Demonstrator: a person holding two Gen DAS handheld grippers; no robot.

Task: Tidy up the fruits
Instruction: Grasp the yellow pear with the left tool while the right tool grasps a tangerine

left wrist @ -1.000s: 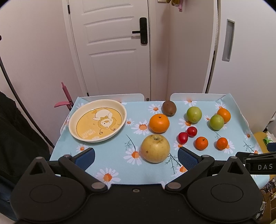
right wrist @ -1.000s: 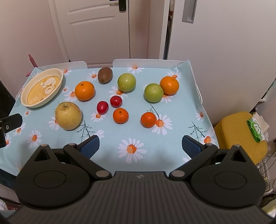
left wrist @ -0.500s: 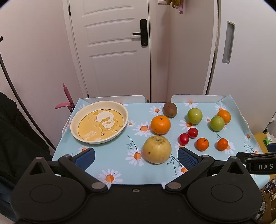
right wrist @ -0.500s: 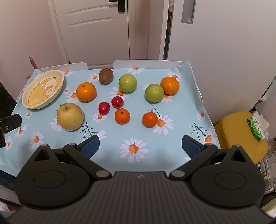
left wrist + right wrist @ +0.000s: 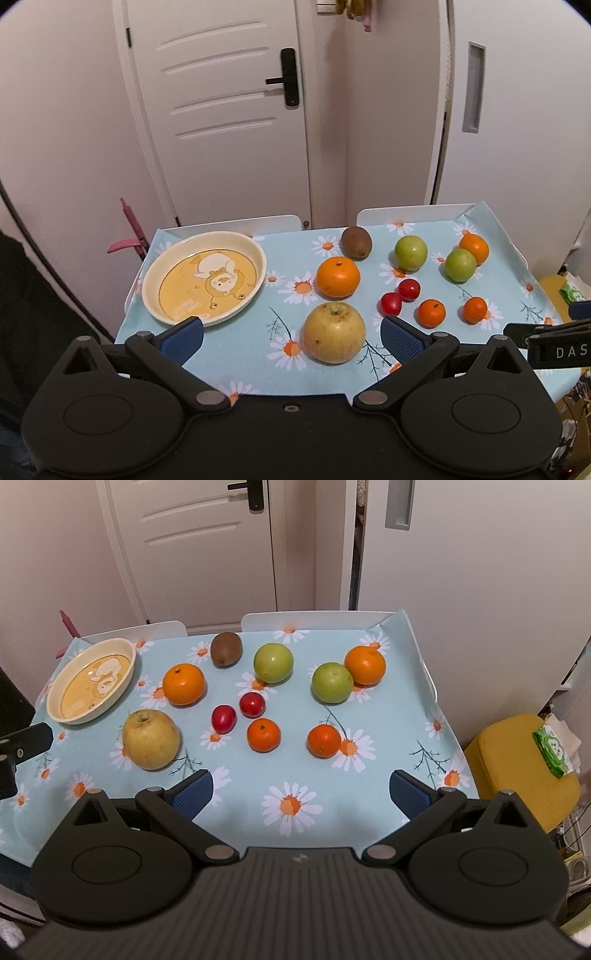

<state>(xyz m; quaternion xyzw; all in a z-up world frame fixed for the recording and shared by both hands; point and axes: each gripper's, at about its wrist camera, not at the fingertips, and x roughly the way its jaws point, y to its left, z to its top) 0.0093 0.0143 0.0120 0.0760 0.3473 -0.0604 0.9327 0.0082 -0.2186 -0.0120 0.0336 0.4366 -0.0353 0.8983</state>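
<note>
Fruits (image 5: 263, 734) lie scattered beside the plate (image 5: 255, 291), both hand-held grippers (image 5: 291, 338) (image 5: 300, 794) spread apart, holding nothing.

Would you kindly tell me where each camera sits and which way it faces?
Left wrist: sits on the left gripper, above the table's near left edge, facing the door; jaws open, framing the yellow apple; the plate lies ahead.
Right wrist: sits on the right gripper, near the right side, facing the same way; jaws open over bare cloth.
Both show the kiwi.
</note>
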